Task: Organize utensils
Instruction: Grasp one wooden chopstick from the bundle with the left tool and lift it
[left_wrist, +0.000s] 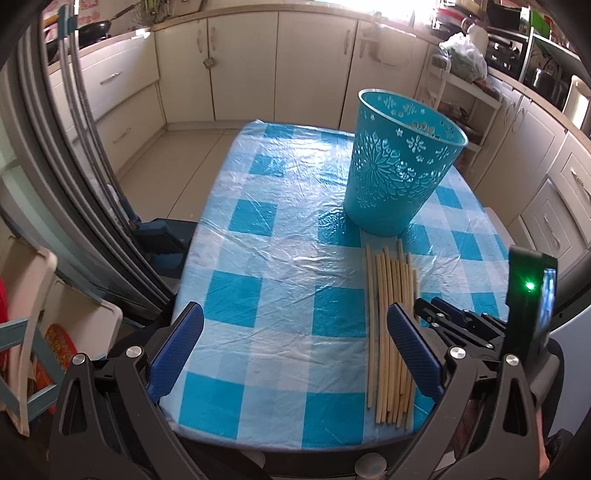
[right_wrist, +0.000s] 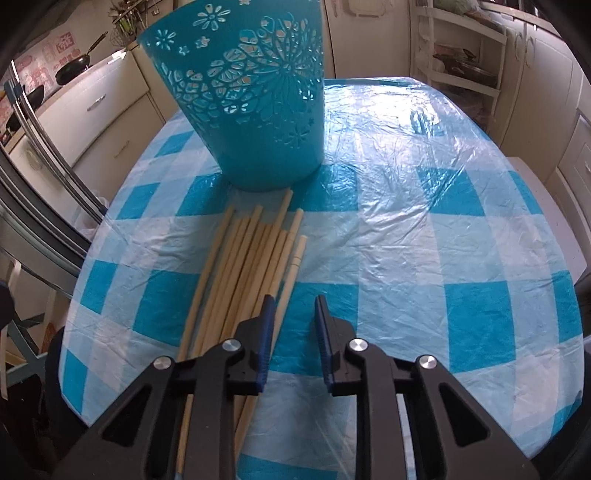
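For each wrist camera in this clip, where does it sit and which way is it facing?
Left wrist: sits above the near table edge, looking across the blue checked tablecloth; the left claw is open, and the right claw is partly seen.
Right wrist: sits low over the pale wooden chopsticks, with its own claw open.
Both views show the teal cut-out plastic basket and the chopsticks.

My left camera sits high at the near edge of the table (left_wrist: 258, 229) and looks down and across it to the far cupboards. My right camera sits lower and closer in, looking forward over the same table (right_wrist: 424, 229). Both views share the blue basket (left_wrist: 400, 166) (right_wrist: 255, 107) and the chopsticks (left_wrist: 391, 332) (right_wrist: 255, 266). In the left view they lie to the right. In the right view they lie to the left.
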